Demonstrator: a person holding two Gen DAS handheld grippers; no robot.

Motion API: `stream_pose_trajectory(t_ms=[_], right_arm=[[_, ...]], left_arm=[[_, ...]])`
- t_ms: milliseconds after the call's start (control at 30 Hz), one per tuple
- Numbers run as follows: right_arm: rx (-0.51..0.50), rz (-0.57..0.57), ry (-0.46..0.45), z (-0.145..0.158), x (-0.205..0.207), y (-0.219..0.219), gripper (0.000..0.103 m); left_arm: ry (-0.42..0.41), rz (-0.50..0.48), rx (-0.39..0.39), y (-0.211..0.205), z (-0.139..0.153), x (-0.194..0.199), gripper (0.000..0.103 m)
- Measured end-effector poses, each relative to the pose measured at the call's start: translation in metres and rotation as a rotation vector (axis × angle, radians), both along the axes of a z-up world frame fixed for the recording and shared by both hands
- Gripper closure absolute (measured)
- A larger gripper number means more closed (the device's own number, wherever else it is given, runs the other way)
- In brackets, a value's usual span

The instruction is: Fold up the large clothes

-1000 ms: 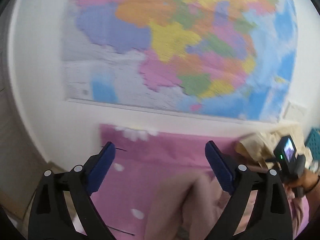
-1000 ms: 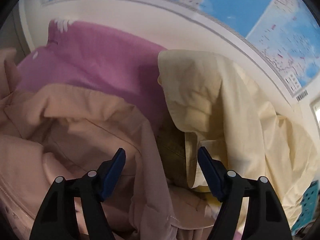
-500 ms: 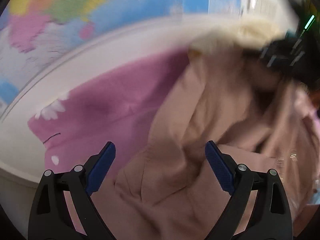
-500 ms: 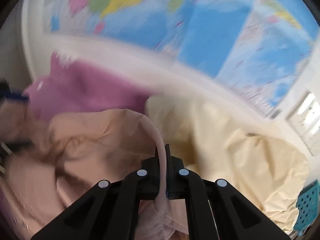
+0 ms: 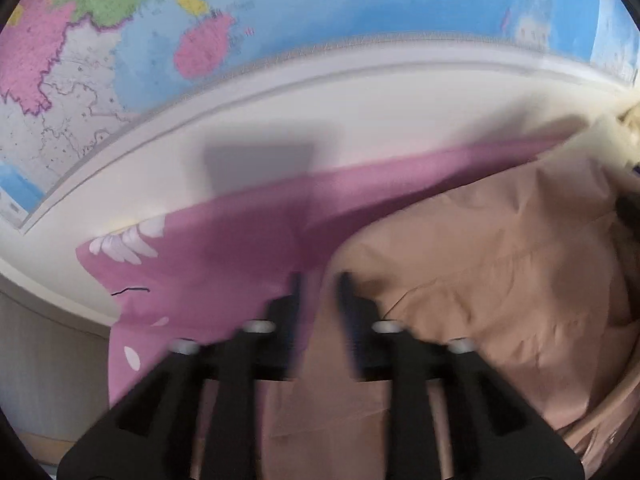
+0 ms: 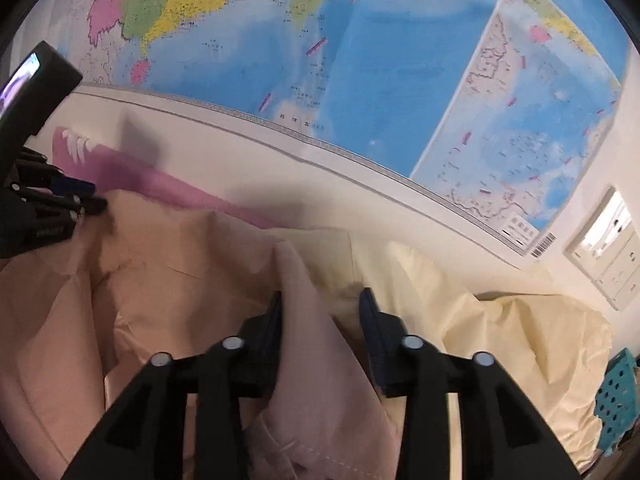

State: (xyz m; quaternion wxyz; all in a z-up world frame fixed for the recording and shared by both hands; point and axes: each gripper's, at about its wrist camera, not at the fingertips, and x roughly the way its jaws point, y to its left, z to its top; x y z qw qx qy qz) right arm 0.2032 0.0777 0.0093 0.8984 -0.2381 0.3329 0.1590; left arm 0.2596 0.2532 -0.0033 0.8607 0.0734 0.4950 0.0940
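1. Left hand-held gripper point(image 5: 318, 300): the jaws have just been closing and now stand narrow. The edge of the pink-beige garment point(image 5: 500, 280) and the purple sheet point(image 5: 224, 248) under it lie in the gap. The view is blurred, so whether the pads press on cloth cannot be told.
2. Right hand-held gripper point(image 6: 320, 312): the jaws have just been opening and stand partly apart. A raised ridge of the garment point(image 6: 304, 340) sits between them, against the left pad and clear of the right.
3. Risk: the left jaws may pinch the sheet together with the garment and drag both.
4. Risk: the ridge is no longer clamped and may slip from the right jaws and collapse.
5. Garment: large, thin and crumpled, in loose folds ahead of and below both grippers. A cream garment point(image 6: 520, 332) is heaped just right of the right gripper.
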Motion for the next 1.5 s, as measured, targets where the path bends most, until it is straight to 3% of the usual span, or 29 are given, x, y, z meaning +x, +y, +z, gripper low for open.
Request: stream_pose_trajectory(t_ms=[33, 67, 100, 200, 300, 433, 567, 600, 633, 667, 700, 733, 833, 900, 1000, 1067, 1167, 1200, 1267, 1300, 1333, 1400, 1433, 1500], right_arm=[[0.019, -0.005, -0.008, 0.008, -0.009, -0.006, 0.037], [0.037, -0.016, -0.021, 0.015, -0.016, -0.011, 0.023], [0.073, -0.014, -0.068, 0.028, -0.032, -0.022, 0.017], [0.155, 0.054, -0.136, 0.06, -0.076, -0.04, 0.017], [0.252, 0.274, -0.003, 0.062, -0.125, -0.04, 0.018], [0.181, 0.371, 0.225, 0.004, -0.143, -0.012, 0.023], [0.052, 0.318, 0.319, -0.059, -0.125, 0.018, 0.024], [0.064, 0.303, 0.355, -0.071, -0.117, 0.022, 0.024], [0.094, 0.309, 0.41, -0.077, -0.112, 0.024, 0.04], [0.14, 0.324, 0.478, -0.083, -0.105, 0.025, 0.063], [0.176, 0.339, 0.529, -0.084, -0.102, 0.025, 0.097], [0.181, 0.336, 0.521, -0.079, -0.1, 0.025, 0.1], [0.163, 0.335, 0.373, -0.042, -0.103, 0.023, 0.101], [0.232, 0.246, 0.292, -0.008, -0.082, 0.007, 0.101], [0.211, 0.108, 0.123, 0.018, -0.054, -0.002, 0.101], [0.187, 0.027, 0.082, 0.014, -0.037, 0.002, 0.1], [0.104, 0.001, 0.161, -0.02, -0.022, 0.019, 0.099], [0.062, 0.006, 0.161, -0.03, -0.025, 0.024, 0.097], [-0.04, 0.012, 0.16, -0.043, -0.034, 0.033, 0.076], [-0.041, 0.013, 0.163, -0.042, -0.041, 0.033, 0.065], [-0.013, 0.028, 0.169, -0.037, -0.05, 0.029, 0.051], [0.067, 0.056, 0.156, -0.014, -0.079, 0.013, 0.033], [0.095, 0.073, 0.148, -0.004, -0.092, 0.007, 0.027], [0.162, 0.141, 0.119, 0.021, -0.134, -0.013, 0.027]], left_arm=[[-0.041, -0.002, -0.008, 0.005, 0.005, -0.011, 0.051], [-0.078, -0.013, -0.03, 0.012, 0.013, -0.026, 0.033], [-0.111, -0.015, -0.047, 0.019, 0.02, -0.038, 0.028], [-0.266, -0.019, -0.061, 0.043, 0.052, -0.09, 0.021], [-0.308, -0.038, -0.126, 0.065, 0.064, -0.142, 0.017], [-0.273, -0.078, -0.208, 0.07, 0.044, -0.198, 0.016], [-0.206, -0.089, -0.302, 0.071, 0.007, -0.239, 0.016], [-0.189, -0.086, -0.318, 0.074, -0.003, -0.244, 0.016], [-0.178, -0.083, -0.333, 0.074, -0.009, -0.249, 0.016], [-0.165, -0.077, -0.35, 0.074, -0.015, -0.254, 0.016], [-0.156, -0.072, -0.363, 0.075, -0.019, -0.258, 0.016], [-0.153, -0.074, -0.373, 0.076, -0.023, -0.262, 0.016], [-0.171, -0.078, -0.385, 0.078, -0.025, -0.269, 0.016], [-0.173, -0.083, -0.388, 0.078, -0.025, -0.267, 0.016], [-0.173, -0.107, -0.383, 0.069, -0.026, -0.259, 0.016], [-0.156, -0.117, -0.379, 0.062, -0.029, -0.252, 0.016], [-0.104, -0.168, -0.423, 0.05, -0.04, -0.242, 0.016], [-0.076, -0.199, -0.447, 0.045, -0.045, -0.241, 0.016], [-0.053, -0.24, -0.476, 0.036, -0.05, -0.243, 0.016], [-0.039, -0.269, -0.501, 0.03, -0.054, -0.244, 0.014], [-0.022, -0.282, -0.509, 0.026, -0.056, -0.244, 0.013], [-0.007, -0.301, -0.496, 0.017, -0.06, -0.247, 0.013], [-0.013, -0.304, -0.491, 0.016, -0.059, -0.248, 0.013], [-0.02, -0.306, -0.514, 0.015, -0.058, -0.253, 0.013]])
